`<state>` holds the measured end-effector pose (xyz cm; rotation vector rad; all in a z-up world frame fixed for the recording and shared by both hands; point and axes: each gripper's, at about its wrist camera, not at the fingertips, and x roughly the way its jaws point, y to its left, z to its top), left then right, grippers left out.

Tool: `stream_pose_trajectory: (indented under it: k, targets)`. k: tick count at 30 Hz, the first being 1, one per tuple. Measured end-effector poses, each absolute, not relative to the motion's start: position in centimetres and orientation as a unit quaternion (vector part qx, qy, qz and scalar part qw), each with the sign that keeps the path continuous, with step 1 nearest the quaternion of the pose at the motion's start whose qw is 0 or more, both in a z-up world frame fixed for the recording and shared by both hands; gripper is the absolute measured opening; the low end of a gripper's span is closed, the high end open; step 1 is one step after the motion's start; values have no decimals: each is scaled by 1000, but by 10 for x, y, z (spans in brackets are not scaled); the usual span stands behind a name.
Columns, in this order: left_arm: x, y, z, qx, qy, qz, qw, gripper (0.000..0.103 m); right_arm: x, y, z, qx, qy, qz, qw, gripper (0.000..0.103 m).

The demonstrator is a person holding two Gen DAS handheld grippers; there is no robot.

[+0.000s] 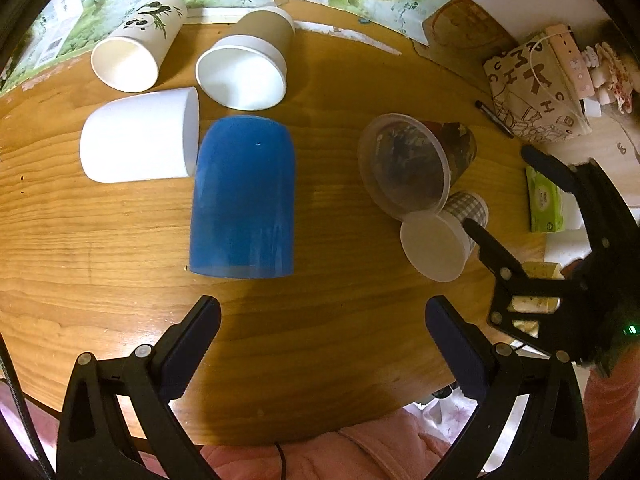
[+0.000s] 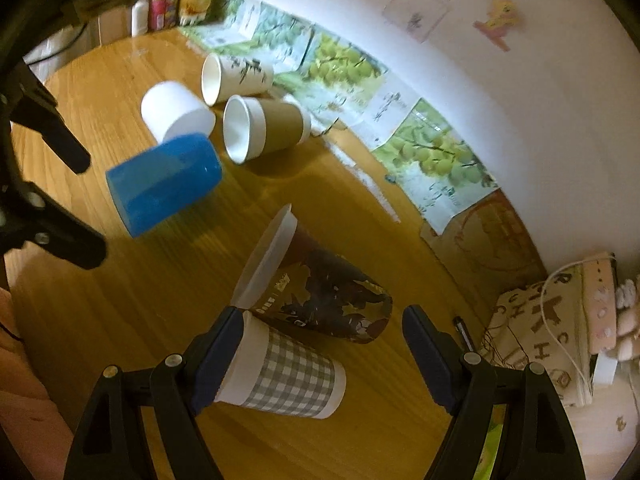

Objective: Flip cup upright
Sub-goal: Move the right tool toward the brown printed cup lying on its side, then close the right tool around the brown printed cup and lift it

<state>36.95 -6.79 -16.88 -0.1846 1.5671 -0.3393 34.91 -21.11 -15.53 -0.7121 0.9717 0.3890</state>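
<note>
Several cups lie on their sides on the wooden table (image 1: 120,260). A blue cup (image 1: 244,200) lies just ahead of my left gripper (image 1: 320,316), which is open and empty. A white cup (image 1: 136,140), a panda cup (image 1: 136,52) and a brown cup (image 1: 248,68) lie behind it. A dark printed cup with a clear lid (image 2: 320,292) and a grey checked cup (image 2: 288,376) lie on the right. My right gripper (image 2: 324,332) is open, with the checked cup between its fingers, against the left finger (image 2: 218,356).
A paper bag (image 1: 536,88), a pen (image 1: 494,118) and a green tissue pack (image 1: 544,200) sit at the table's right. Grape-print papers (image 2: 432,156) line the far edge by the wall. Bottles and boxes (image 2: 180,0) stand at the far left corner.
</note>
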Motion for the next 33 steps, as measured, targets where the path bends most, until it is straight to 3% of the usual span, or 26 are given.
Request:
stream_pose_trajectory:
  k: [33]
  targets:
    - [386, -76, -182, -77, 712, -183, 674, 102, 412, -200, -201, -388, 473, 232, 756, 82]
